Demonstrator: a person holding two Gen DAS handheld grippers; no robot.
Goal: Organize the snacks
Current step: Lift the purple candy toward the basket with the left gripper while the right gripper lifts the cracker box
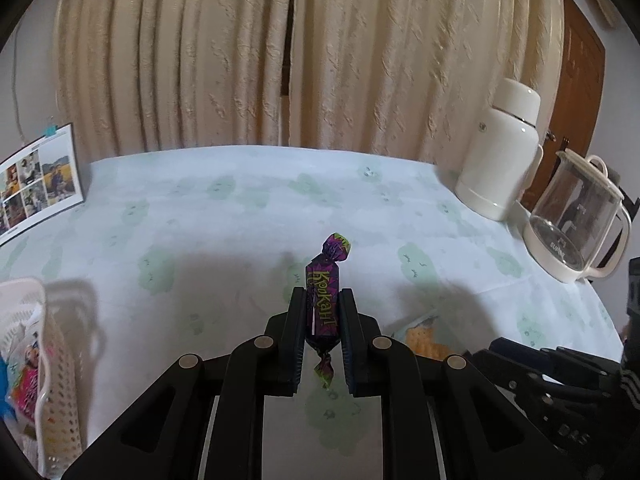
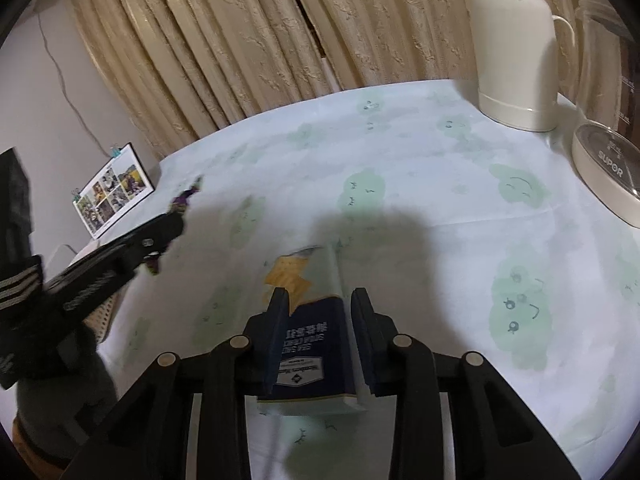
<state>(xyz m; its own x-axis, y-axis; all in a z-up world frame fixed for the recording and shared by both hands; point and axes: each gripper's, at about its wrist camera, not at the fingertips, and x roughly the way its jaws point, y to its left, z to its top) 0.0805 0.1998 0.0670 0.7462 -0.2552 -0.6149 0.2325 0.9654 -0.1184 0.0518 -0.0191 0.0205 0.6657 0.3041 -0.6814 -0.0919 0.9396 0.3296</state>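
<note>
Green-printed tablecloth [image 1: 240, 220]: purple twist-wrapped candy [image 1: 323, 304] pinched upright by left gripper [image 1: 322, 308], likely bound for the white perforated plastic basket [image 1: 48, 360]. Right gripper [image 2: 320, 304] spread astride navy-and-white cracker packet [image 2: 312, 344], not yet clamped.

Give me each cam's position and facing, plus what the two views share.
Left wrist: on the left gripper, facing the curtain over the table; its fingers clamp a purple candy, no hand shows.
Right wrist: on the right gripper, facing the same way; its fingers straddle a cracker packet, a sleeve shows at left.
Shared: candy, packet, white thermos, glass kettle, photo calendar.
</note>
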